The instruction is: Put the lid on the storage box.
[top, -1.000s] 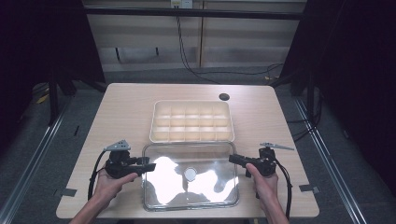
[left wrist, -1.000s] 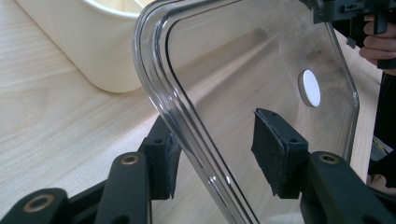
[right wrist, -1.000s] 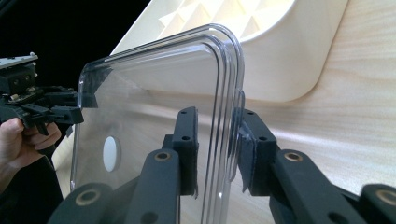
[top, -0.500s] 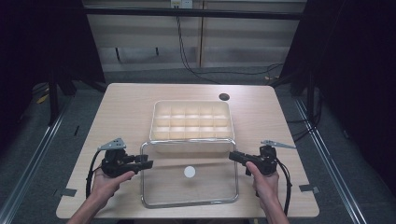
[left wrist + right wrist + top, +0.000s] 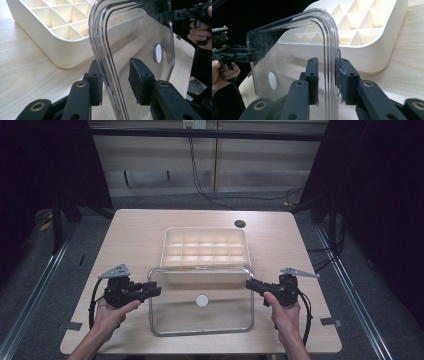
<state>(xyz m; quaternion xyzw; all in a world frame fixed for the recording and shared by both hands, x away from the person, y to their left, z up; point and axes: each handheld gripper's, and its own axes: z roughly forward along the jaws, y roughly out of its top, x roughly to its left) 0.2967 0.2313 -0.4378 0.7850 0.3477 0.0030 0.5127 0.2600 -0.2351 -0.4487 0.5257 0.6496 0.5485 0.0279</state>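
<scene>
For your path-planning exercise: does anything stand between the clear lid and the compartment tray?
Nothing visible does. The clear lid, held by the left gripper and right gripper, sits right beside the open compartment tray, which looks empty.

You hold a clear plastic lid [image 5: 200,320] with rounded corners and a small white round spot in its middle, lifted flat beside the cream compartment tray [image 5: 206,251].
</scene>
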